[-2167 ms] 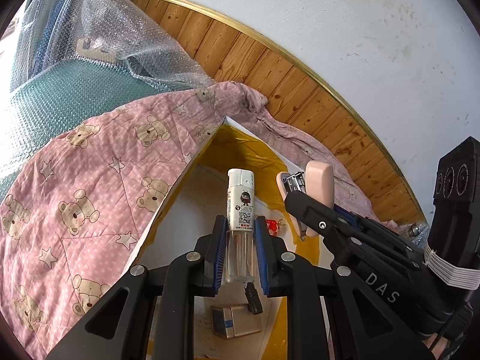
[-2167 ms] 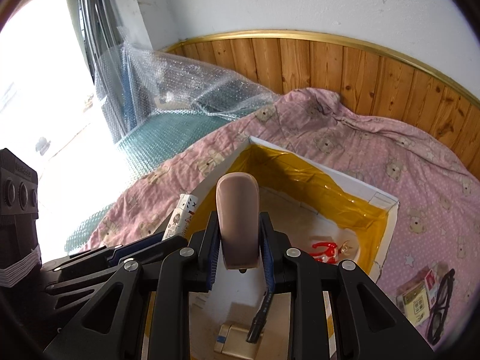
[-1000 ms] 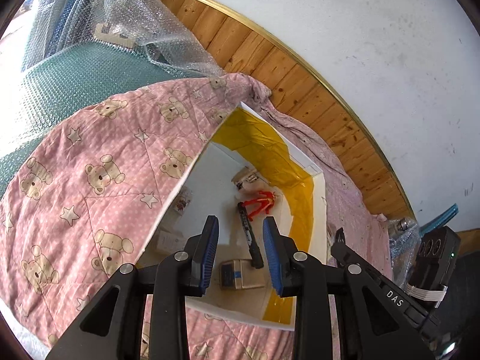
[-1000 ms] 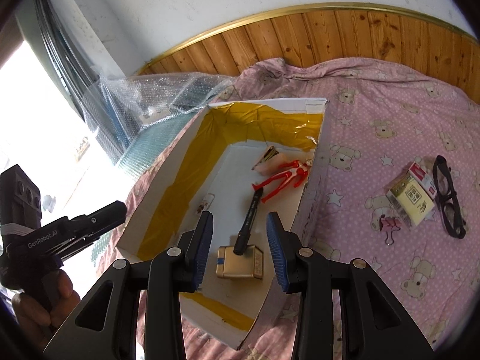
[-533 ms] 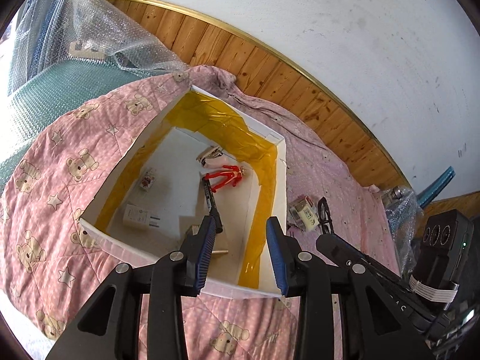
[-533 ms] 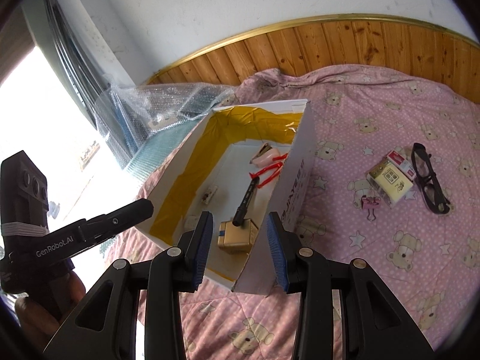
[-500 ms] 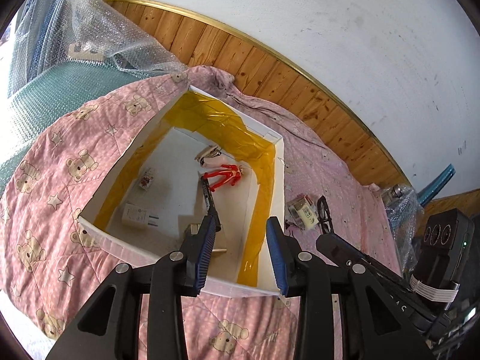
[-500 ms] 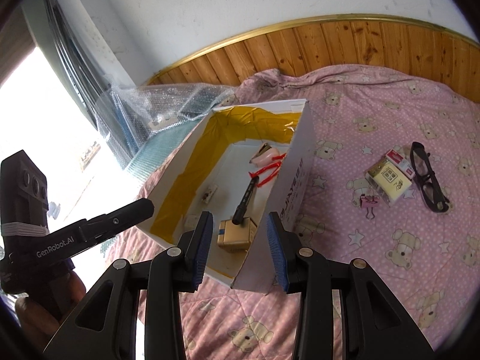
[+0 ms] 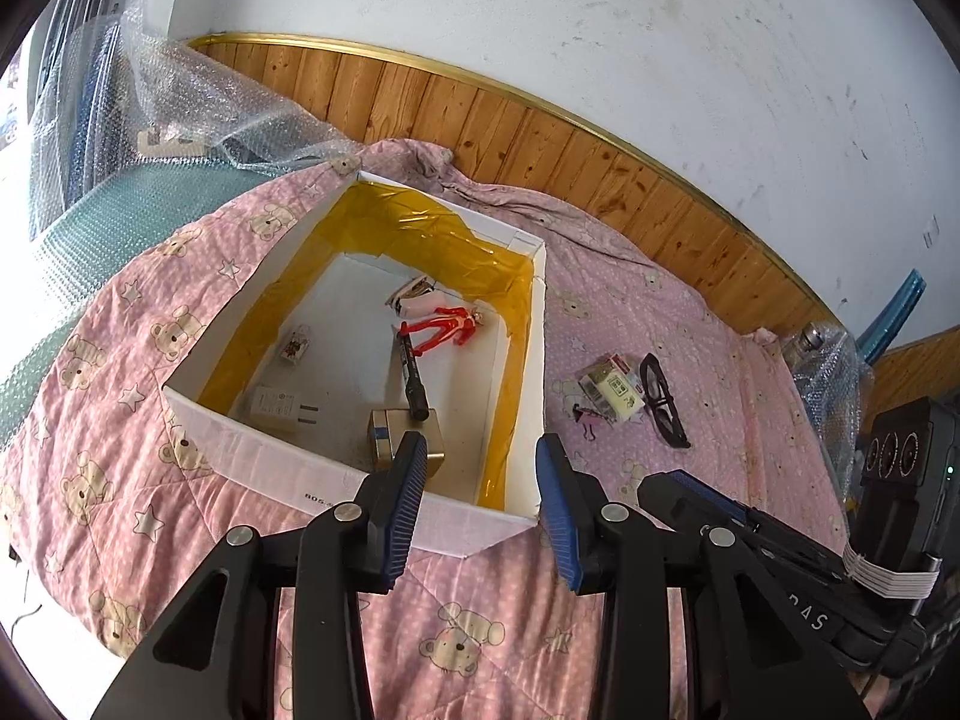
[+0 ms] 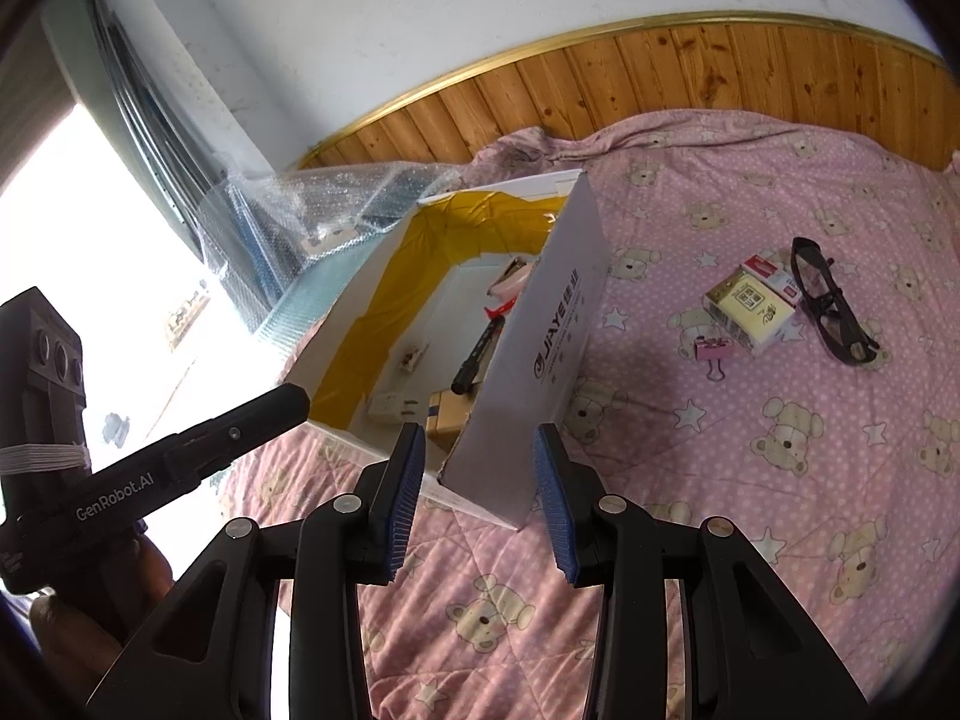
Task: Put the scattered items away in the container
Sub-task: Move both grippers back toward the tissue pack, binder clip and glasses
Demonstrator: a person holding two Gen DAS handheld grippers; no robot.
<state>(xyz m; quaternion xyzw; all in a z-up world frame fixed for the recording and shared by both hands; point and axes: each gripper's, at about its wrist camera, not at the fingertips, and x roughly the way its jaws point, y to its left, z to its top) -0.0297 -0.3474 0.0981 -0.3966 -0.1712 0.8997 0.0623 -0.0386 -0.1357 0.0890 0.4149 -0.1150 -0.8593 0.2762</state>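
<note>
Half the box (image 10: 543,354) interior hides behind its near wall.

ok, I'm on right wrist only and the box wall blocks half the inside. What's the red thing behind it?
Observer: A red toy figure, lying flat beside the stapler near the far wall.
Operator: Is the pen touching anything?
Observer: Yes. One end of the pen rests on top of a gold box.
Operator: Anything past the glasses?
Observer: Beyond the glasses, at the bed's edge, there's what looks like a bottle in bubble wrap.
</note>
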